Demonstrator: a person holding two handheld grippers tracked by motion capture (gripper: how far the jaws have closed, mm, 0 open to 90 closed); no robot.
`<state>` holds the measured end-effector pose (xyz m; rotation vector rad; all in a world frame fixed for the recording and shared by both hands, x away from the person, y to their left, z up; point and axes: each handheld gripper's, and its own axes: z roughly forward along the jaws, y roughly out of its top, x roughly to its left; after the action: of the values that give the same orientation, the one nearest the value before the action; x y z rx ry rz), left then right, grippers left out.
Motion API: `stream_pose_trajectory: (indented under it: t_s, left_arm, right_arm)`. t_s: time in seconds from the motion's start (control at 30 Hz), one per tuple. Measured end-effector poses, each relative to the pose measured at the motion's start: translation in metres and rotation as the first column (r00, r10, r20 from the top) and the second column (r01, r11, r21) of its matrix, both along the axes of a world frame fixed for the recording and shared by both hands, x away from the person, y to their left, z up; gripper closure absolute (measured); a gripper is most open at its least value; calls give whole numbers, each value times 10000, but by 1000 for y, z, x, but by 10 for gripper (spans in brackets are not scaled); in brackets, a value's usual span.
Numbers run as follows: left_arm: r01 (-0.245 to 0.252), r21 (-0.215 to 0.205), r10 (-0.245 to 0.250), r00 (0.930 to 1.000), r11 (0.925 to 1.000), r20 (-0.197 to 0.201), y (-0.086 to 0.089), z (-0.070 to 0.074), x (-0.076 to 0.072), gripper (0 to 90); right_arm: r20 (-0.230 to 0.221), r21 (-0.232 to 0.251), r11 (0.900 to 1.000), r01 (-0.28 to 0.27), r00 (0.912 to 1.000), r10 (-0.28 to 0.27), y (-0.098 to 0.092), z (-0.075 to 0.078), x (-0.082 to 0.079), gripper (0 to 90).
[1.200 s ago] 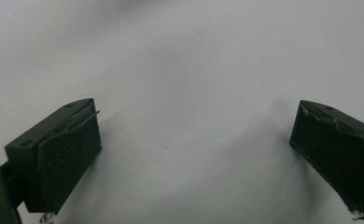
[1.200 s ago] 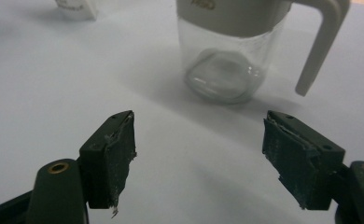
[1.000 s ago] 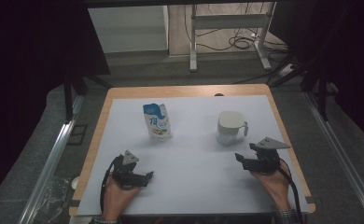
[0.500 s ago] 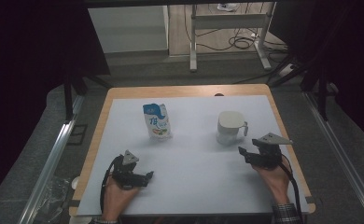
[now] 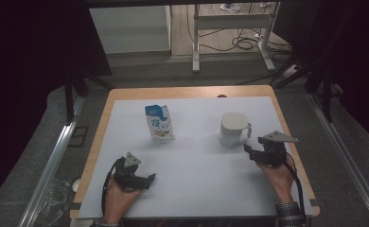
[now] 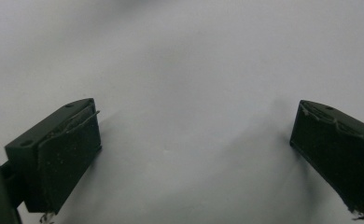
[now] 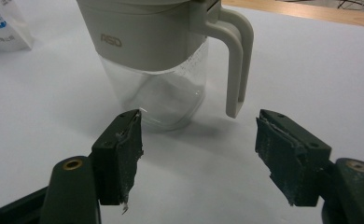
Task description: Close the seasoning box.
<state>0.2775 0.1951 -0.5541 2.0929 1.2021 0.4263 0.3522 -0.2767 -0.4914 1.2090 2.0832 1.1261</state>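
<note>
Approach to the jug's handle.
I aim my right gripper (image 7: 199,154), jaws apart, empty and just narrowed, at the jug (image 7: 157,60) handle (image 7: 238,60); left gripper (image 5: 134,176) rests unclenched.

High cam looks down over table (image 5: 126,142); right gripper cam close, level, shares jug (image 7: 152,60).

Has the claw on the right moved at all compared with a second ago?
Yes, slightly: the right claw has crept up the high view toward the jug, its jaws closing a little, nothing between them.
</note>
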Motion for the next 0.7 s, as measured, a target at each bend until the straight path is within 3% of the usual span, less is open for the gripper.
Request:
stream_pose_trajectory:
  t_s: [0.7]
  left_arm:
    - [16,10,-16,10000,10000,-7,0,0,0,16]
  right_arm:
    - [79,-299,9987,408,9991,-405,8,5,13,392]
